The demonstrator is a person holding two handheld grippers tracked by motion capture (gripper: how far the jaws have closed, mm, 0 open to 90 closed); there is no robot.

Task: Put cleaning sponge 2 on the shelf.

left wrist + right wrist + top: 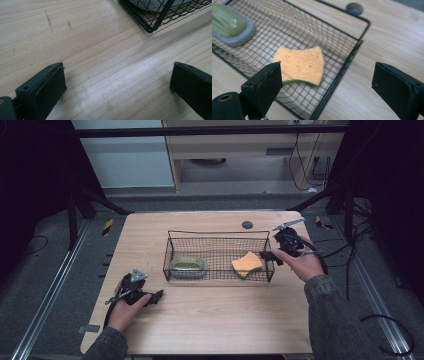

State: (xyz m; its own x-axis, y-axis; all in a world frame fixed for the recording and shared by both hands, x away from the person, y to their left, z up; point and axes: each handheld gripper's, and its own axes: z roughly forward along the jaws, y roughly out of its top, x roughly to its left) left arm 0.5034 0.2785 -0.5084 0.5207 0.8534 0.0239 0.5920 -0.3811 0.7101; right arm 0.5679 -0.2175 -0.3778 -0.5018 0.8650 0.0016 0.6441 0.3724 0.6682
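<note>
Orange sponge (300, 65) in wire basket (359, 42) beyond gaping right claw (325, 87); left claw (117, 85) apart over bare wood.

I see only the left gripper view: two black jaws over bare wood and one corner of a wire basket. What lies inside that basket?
Observer: An orange sponge with a green underside lies flat in the right part of the basket.
Operator: Is there anything else in it?
Observer: Yes, a grey dish with something green in it sits at the left end.
Operator: And where is the right tool?
Observer: The right tool is at the basket's right end, its jaws open and empty, apart from the sponge.
</note>
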